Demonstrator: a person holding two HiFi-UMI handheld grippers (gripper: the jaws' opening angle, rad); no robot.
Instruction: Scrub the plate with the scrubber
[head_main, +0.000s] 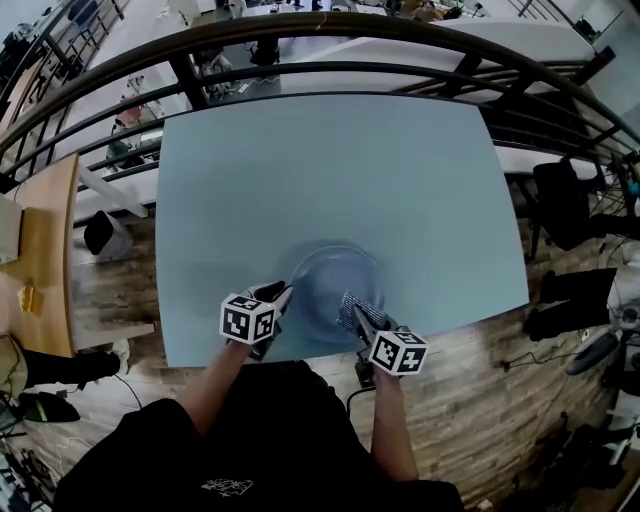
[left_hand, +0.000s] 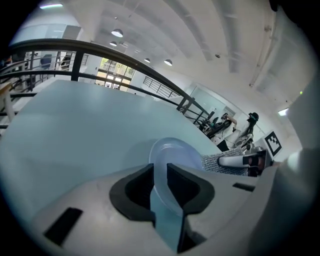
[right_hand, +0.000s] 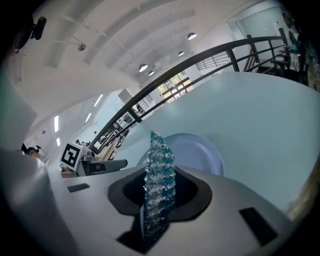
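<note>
A pale blue plate (head_main: 335, 290) lies near the front edge of the light blue table (head_main: 330, 170). My left gripper (head_main: 281, 296) is shut on the plate's left rim; in the left gripper view the plate (left_hand: 172, 157) runs back between the jaws of the left gripper (left_hand: 160, 192). My right gripper (head_main: 359, 316) is shut on a sparkly silver-blue scrubber (head_main: 358, 304), which rests over the plate's front right part. In the right gripper view the scrubber (right_hand: 158, 185) stands on edge in the right gripper (right_hand: 159, 200), with the plate (right_hand: 192, 152) just behind it.
A dark curved railing (head_main: 320, 40) runs around the table's far side. A wooden bench (head_main: 45, 260) stands to the left, and black chairs (head_main: 570, 210) to the right. Wood flooring (head_main: 470, 380) lies below the table's front edge.
</note>
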